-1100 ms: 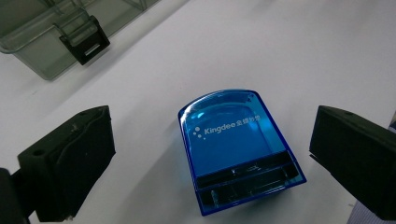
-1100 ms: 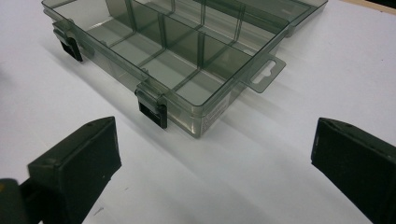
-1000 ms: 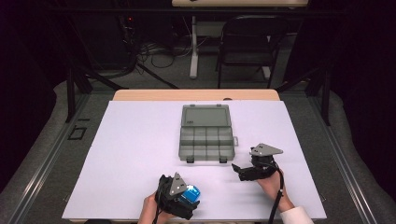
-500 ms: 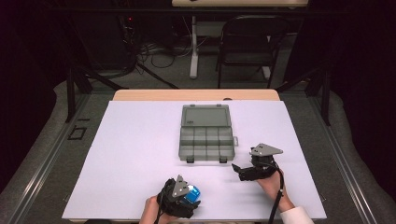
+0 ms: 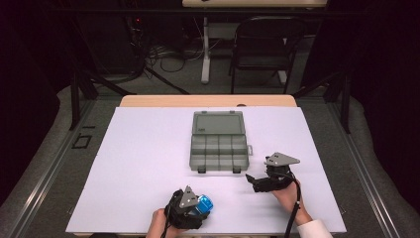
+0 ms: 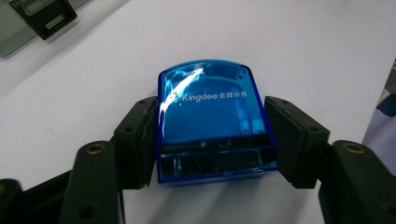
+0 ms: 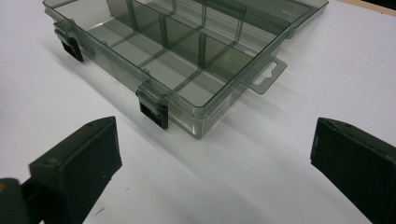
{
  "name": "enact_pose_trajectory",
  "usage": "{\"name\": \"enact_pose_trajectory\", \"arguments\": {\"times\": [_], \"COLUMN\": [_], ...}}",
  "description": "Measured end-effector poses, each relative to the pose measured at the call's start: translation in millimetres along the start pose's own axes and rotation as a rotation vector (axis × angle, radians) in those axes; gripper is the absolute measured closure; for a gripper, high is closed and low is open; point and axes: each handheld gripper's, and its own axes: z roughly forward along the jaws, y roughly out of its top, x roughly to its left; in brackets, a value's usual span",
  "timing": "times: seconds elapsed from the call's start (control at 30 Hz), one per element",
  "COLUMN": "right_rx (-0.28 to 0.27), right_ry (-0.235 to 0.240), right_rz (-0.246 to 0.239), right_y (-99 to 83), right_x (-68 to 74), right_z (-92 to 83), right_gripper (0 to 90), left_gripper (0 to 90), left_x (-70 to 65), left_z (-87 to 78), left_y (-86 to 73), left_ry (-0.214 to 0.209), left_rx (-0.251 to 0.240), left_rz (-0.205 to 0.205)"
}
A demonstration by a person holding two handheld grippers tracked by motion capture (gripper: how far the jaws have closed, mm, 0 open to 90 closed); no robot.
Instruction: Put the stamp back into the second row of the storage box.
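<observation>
One blue case lies on the white counter between the left tool's jaws, which have just been closing; both pads meet its sides. One grey compartment box sits centre. The right tool stands wide open, empty.

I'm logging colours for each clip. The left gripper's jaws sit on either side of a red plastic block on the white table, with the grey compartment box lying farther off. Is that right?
Not quite: the plastic block between the jaws of the left gripper is blue, not red, as the left gripper view shows. The rest stands: it lies on the white table, with the grey compartment box farther off.
</observation>
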Motion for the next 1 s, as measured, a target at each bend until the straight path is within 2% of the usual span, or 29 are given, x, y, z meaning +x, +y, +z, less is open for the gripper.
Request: {"name": "enact_pose_trajectory", "arguments": {"times": [0.13, 0.6, 0.73, 1.0], "right_rx": [0.012, 0.001, -0.01, -0.012], "right_ry": [0.004, -0.001, 0.001, -0.003], "right_rz": [-0.001, -0.005, -0.006, 0.005], "right_y": [-1.0, 0.0, 0.9, 0.9], "right_x": [0.2, -0.3, -0.5, -2.2], "right_z": [2.0, 0.0, -0.5, 0.2], "right_gripper": [1.0, 1.0, 1.0, 0.8], "left_gripper": [40.9, 41.5, 41.5, 41.5], "left_x": [0.0, -2.2, -1.9, 2.1], "left_z": [-0.1, -1.0, -2.9, -9.9], "left_y": [-0.8, 1.0, 3.0, 7.0], "left_ry": [0.003, -0.001, -0.006, 0.016], "left_rx": [-0.003, -0.008, -0.024, -0.048], "left_rz": [-0.002, 0.025, 0.029, 0.05]}}
